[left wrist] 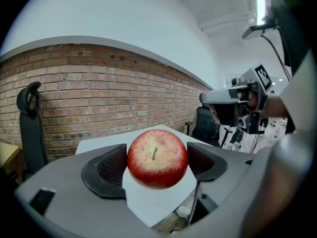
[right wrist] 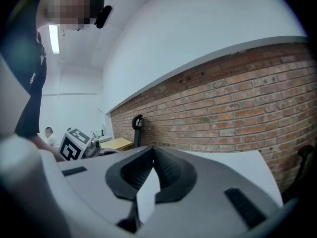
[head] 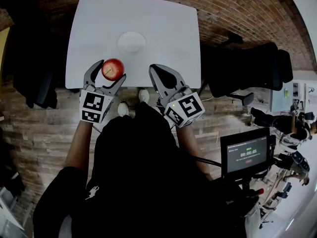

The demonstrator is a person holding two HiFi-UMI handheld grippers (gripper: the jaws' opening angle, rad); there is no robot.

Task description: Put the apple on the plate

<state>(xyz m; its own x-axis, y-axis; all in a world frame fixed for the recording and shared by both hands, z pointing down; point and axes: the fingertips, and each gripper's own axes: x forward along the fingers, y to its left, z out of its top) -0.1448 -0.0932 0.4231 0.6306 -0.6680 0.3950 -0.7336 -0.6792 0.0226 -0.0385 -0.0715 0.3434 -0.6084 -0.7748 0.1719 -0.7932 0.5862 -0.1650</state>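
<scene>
Only the head view takes in the plate [head: 132, 42], white and bare, standing on the white table [head: 163, 24]. From that view the apple [head: 113, 68] is near the plate, toward the person and a little to the left, over the table's near edge. It sits between the two fingers of the left gripper [head: 111, 70]. The right gripper [right wrist: 151, 151] is on the other side, nearer the person than the plate and to its right. The left gripper view gives what the head view cannot. The apple faces the camera stem first, red with a yellow patch round the stem. The dark ribbed pads [left wrist: 110, 170] press its two flanks, the jaws standing wide around it, and it hangs clear of the table top seen beneath. Beyond it run a brick wall [left wrist: 99, 90] and a black chair [left wrist: 28, 128]. The right gripper view alone settles its own jaws: the tips meet with nothing between them, and only a sliver of table shows through the gap behind the tips.
</scene>
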